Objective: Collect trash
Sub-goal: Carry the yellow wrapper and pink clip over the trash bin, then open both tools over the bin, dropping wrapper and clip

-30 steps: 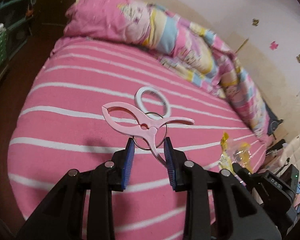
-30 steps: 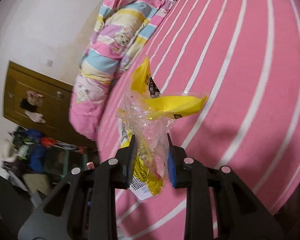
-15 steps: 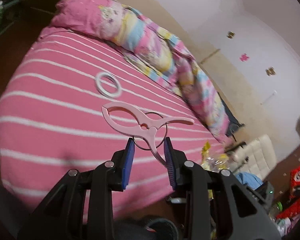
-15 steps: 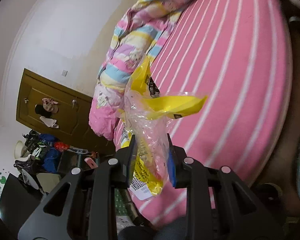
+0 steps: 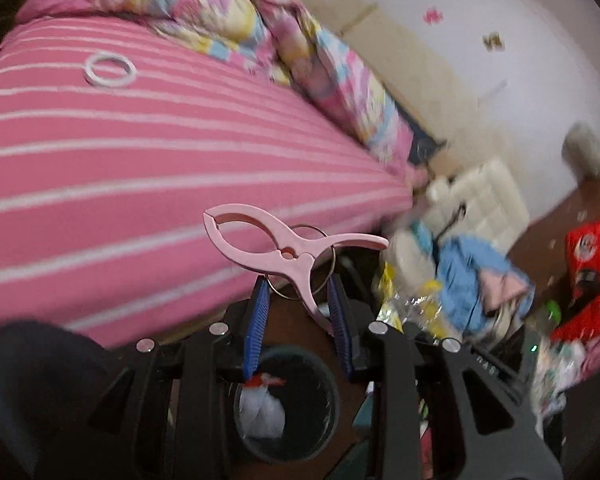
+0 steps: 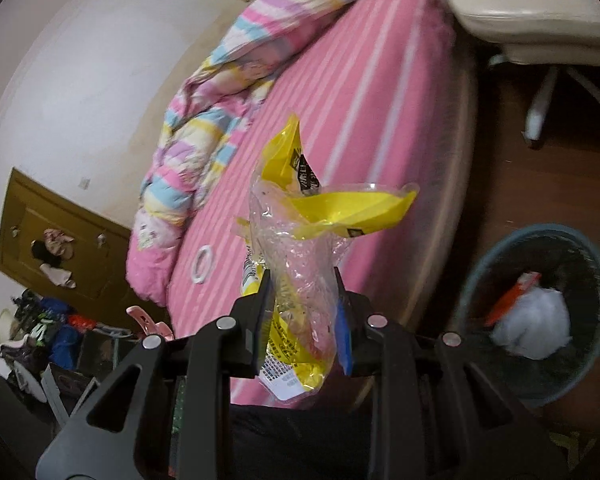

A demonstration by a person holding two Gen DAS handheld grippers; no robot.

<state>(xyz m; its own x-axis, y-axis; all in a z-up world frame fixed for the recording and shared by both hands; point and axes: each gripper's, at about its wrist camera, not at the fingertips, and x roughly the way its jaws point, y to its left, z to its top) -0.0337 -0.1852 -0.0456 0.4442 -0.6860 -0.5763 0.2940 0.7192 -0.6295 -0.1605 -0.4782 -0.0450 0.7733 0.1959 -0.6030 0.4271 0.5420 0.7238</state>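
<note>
Pink-striped bed (image 5: 140,152) alongside, the left tool (image 5: 298,314) clamps a pink clip (image 5: 288,248) over the bin (image 5: 284,400) on the floor; the right tool (image 6: 304,316) pinches a yellow wrapper (image 6: 300,248) beside the bed's edge. Drop-off looks next: open above the bin.

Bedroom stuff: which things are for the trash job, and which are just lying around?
For the job:
- pink clip, held by the left gripper
- yellow wrapper, held by the right gripper
- trash bin on the floor, already holding white trash
- white ring on the bed, maybe trash too

Just lying about:
- quilt
- chair
- blue clothes
</note>
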